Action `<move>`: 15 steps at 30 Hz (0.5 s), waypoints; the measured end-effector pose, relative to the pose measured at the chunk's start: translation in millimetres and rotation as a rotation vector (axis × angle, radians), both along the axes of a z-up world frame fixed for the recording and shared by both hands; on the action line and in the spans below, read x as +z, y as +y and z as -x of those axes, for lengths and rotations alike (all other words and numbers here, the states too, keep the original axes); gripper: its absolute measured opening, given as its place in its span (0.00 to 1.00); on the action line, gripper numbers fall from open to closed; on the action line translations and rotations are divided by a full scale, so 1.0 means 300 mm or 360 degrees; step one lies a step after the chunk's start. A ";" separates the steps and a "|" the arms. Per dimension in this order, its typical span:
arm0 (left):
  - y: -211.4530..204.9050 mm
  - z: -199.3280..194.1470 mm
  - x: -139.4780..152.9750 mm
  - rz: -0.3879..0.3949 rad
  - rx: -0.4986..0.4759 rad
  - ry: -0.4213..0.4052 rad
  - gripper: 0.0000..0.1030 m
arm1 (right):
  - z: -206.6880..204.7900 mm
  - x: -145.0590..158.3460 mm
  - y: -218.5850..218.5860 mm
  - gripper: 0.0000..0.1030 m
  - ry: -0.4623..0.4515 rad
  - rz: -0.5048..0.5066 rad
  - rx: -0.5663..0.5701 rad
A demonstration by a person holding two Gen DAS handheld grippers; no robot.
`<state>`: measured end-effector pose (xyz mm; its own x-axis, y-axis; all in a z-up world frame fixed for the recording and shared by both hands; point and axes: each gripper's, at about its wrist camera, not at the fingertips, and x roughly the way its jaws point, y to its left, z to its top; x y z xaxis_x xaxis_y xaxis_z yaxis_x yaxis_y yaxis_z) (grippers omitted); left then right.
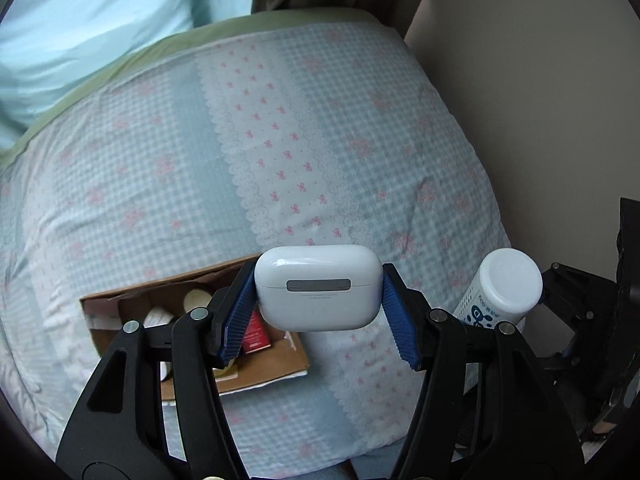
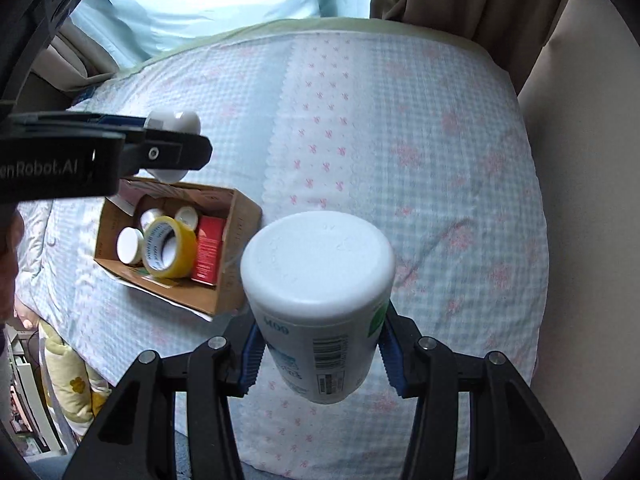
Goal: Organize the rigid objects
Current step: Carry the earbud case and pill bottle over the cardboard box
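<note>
L gripper [image 1: 318, 312]: jaws narrowed onto a white earbud case [image 1: 318, 288], blue ribbed pads [image 1: 240, 320] pressing its two short ends. Case sits crosswise betw the pads, hinge side facing the cam, held in the air above the cardboard box [image 1: 280, 364], which lies on the bed below & partly hidden behind the L fingers. From the R wrist view the same gripper [image 2: 176, 148] shows side-on, up & left of the box, w/ the white case [image 2: 178, 122] poking out top & bottom of the black finger.

R gripper [image 2: 318, 354]: jaws pinching a white plastic bottle [image 2: 320, 300], pads on both sides of its printed body. Barcode label visible, the bottle's flat white end toward the cam. It's off the bed, right of the box [image 2: 232, 248]. In the L wrist view the bottle [image 1: 500, 288] shows right of the case, further from the box.

Box is open-topped, on the checked blue/pink quilt [image 2: 400, 140]. Inside: yellow tape roll [image 2: 170, 252] at centre, red carton [image 2: 208, 254] just right of it against the box wall, a white round lid [image 2: 130, 245] left of the roll, two more roundish items behind it, can't tell what. Neither held thing touches the box.
</note>
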<state>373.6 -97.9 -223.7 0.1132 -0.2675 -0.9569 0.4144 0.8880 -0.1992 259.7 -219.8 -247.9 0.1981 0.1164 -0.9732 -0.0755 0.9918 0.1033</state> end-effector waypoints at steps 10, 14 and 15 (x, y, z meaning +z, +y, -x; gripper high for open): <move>0.489 0.030 0.081 -0.0013 0.0233 -0.0056 0.55 | -0.099 0.070 0.369 0.45 -0.0037 -0.0106 0.0128; 0.671 0.034 0.009 -0.0027 0.0313 -0.0003 0.55 | -0.142 0.009 0.507 0.45 0.0011 -0.0144 0.0165; 0.709 0.034 -0.018 -0.0032 0.0327 0.0015 0.55 | -0.150 -0.010 0.541 0.45 0.0026 -0.0153 0.0168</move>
